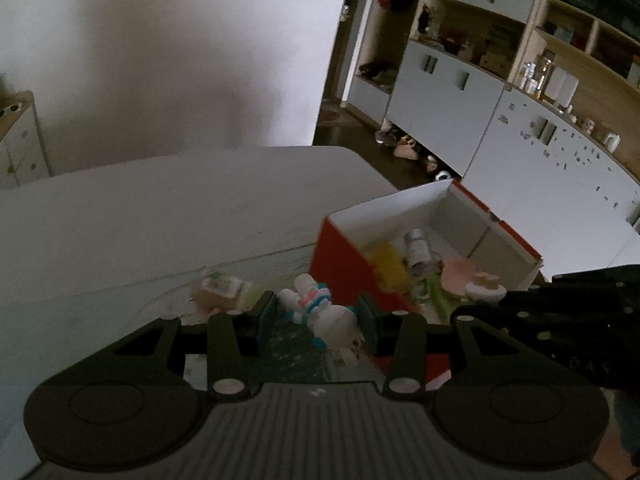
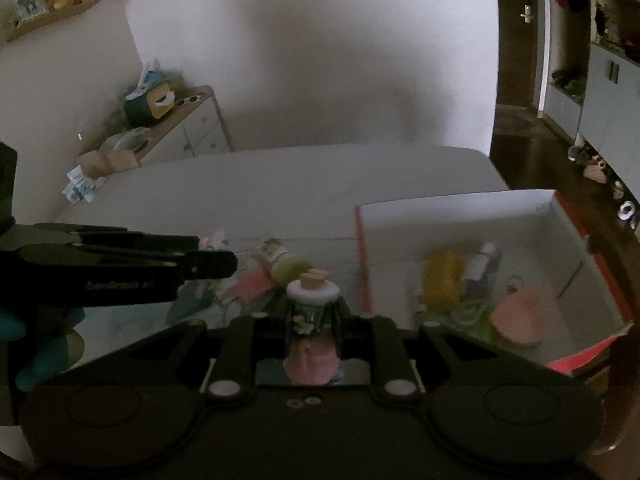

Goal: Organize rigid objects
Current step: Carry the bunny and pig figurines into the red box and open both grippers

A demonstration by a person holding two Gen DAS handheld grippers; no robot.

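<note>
Left gripper (image 1: 318, 318): fingers part-way open, closed on a small white plastic toy figure with pink and teal stripes (image 1: 320, 312). The toy lies tilted between the two teal pads, held above the bench, just left of the box.

Right gripper (image 2: 314, 322): fingers nearly together, clamped on a small pink figurine with a white ring-shaped collar and a peach top (image 2: 312, 292). Collar and top stand above the fingertips; the pink body shows below them (details blurred). The figurine is upright, held over the clutter left of the box.

Red cardboard box with white inside walls (image 2: 460, 212) sits open on the white bench (image 2: 280, 184), at its right side. Inside it: a yellow blocky object (image 2: 444, 276), a grey cylindrical bottle (image 2: 484, 264) and a pink rounded object (image 2: 520, 316), lying near each other on the floor of the box.

On the bench left of the box, a loose heap: a small labelled bottle with a green end (image 2: 280, 258) lying on its side, and a flat pink piece (image 2: 252, 286) beside it
</note>
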